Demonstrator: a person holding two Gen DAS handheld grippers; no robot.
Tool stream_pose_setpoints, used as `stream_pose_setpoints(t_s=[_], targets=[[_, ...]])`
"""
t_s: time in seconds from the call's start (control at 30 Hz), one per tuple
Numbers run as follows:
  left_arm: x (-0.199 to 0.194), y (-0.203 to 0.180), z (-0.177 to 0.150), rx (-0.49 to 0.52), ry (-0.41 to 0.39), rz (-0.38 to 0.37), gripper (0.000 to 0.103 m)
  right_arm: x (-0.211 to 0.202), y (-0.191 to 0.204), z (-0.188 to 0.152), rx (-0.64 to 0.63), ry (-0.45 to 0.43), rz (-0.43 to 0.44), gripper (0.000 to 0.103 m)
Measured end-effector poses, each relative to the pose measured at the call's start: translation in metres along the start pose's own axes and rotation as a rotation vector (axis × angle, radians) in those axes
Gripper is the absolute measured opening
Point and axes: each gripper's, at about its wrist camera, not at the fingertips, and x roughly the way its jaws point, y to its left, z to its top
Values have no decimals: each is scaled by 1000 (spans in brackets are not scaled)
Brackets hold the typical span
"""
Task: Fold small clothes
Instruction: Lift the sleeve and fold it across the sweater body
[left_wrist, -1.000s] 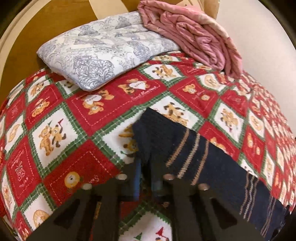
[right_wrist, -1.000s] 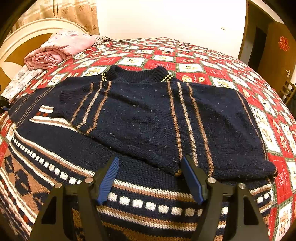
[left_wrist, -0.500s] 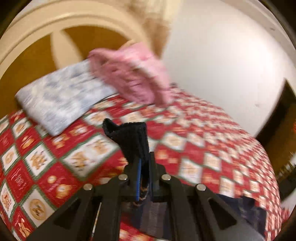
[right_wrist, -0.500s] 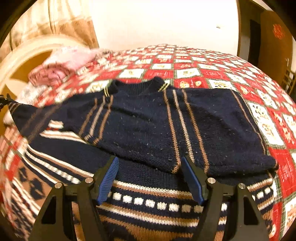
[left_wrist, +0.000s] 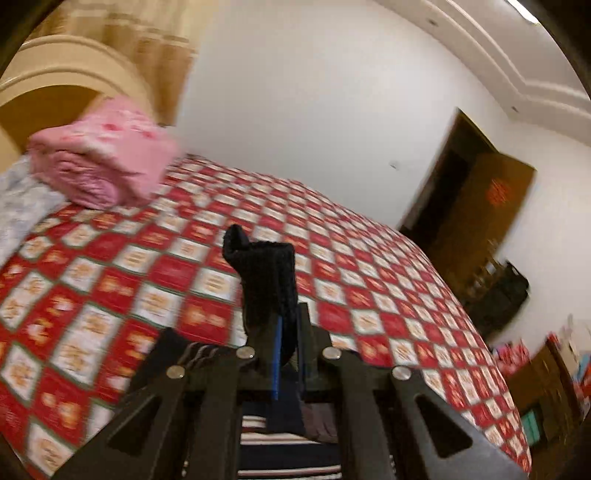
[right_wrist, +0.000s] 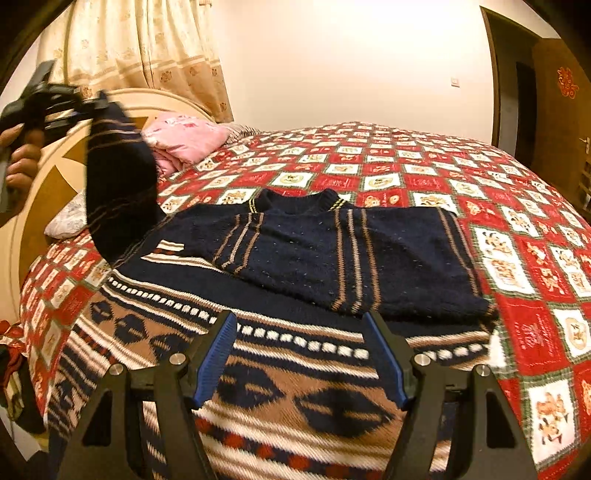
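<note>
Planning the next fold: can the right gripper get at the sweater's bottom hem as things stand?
Probably yes. The right gripper has its jaws open with nothing between them, and the navy sweater has its hem lying flat just ahead, uncovered. The left gripper holds the sleeve up, off to the side.

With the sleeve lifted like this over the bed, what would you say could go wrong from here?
1. The left tongs pinch only the cuff end of the sleeve; the knit might slip out mid-fold.
2. The right tongs hover open and pin nothing, so pulling the sleeve across may drag the navy sweater askew.
3. The sweater lies on a patterned blanket, which could bunch underneath.
</note>
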Motion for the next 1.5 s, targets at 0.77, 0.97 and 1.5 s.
stream_pose_setpoints(t_s=[0.77,0.97,1.5], targets=[[116,-194,-143,319,282,-151,43,-24,-83,-39,254,-32,41,73],[58,-148,-129,411,124,-74,77,-25,-87,-31,298,-29,70,73],[78,72,-140,162,258,424,78,97,-99,43,528,189,52,61]])
